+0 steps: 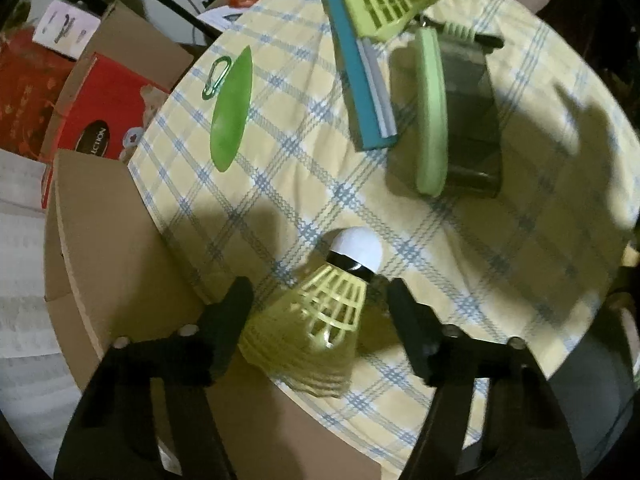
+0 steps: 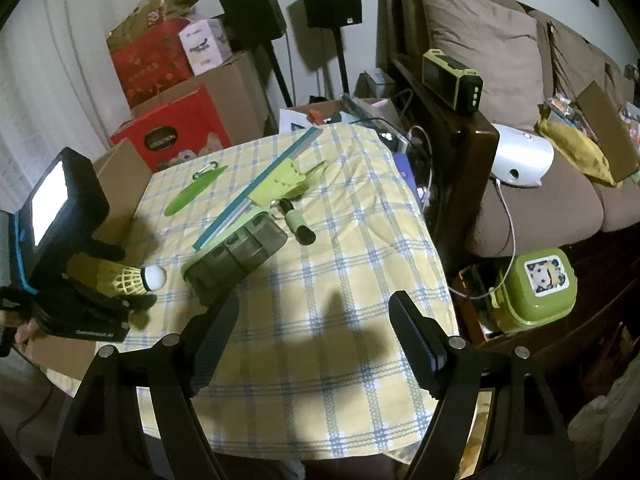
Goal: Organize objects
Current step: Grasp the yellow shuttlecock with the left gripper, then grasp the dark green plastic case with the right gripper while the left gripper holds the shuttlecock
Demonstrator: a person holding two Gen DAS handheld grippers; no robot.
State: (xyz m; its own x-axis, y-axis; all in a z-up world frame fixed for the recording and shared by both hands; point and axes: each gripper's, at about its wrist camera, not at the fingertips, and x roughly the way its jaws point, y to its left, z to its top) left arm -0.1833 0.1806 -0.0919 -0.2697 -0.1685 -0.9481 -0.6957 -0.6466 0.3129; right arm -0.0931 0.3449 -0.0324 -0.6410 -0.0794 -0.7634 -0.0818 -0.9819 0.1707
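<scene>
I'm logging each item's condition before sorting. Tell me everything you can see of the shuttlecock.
The shuttlecock has a yellow-green, plastic-looking lattice skirt, a dark band, and a rounded white cap. It lies sideways between the fingers of the left gripper, cap pointing away from the camera, over the table's near-left edge beside a cardboard box. The fingers stand wide in the left wrist view; whether they touch the skirt is unclear. The right wrist view shows it raised slightly above the checked cloth.

Red box (image 2: 176,132) oval label reads "COLLECTION"; nothing else legible.
</scene>
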